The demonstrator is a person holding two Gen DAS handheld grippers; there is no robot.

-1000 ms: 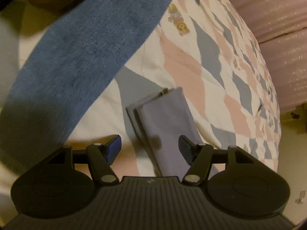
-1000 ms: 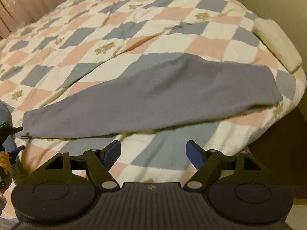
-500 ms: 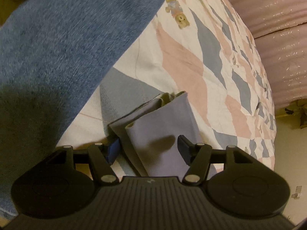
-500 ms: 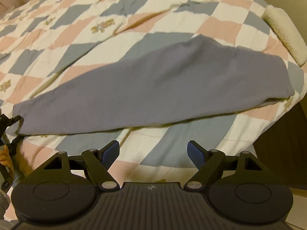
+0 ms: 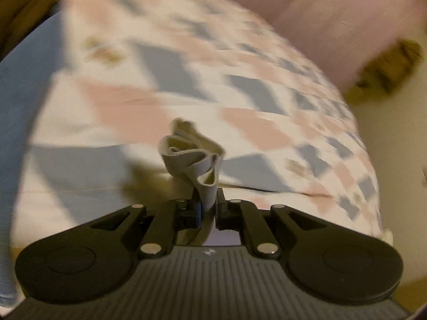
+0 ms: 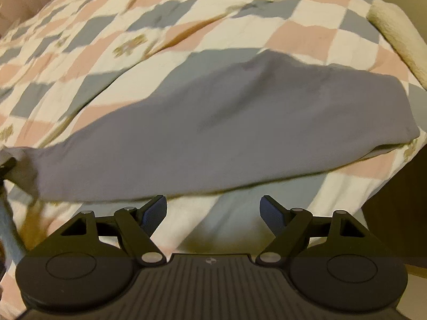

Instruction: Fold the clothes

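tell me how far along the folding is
Early. Done: the grey garment lies lengthwise on the checked quilt, apparently already doubled along its length. In hand: the left gripper is shut on the garment's bunched end, lifted off the quilt. Left: the right gripper is open and empty near the long edge; the end-to-end folds are not yet made.

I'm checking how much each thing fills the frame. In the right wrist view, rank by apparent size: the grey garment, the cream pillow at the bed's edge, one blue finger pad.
1. Grey garment, by far the largest.
2. Cream pillow, partly cut off by the frame.
3. Blue finger pad, smallest, though nearest the camera.
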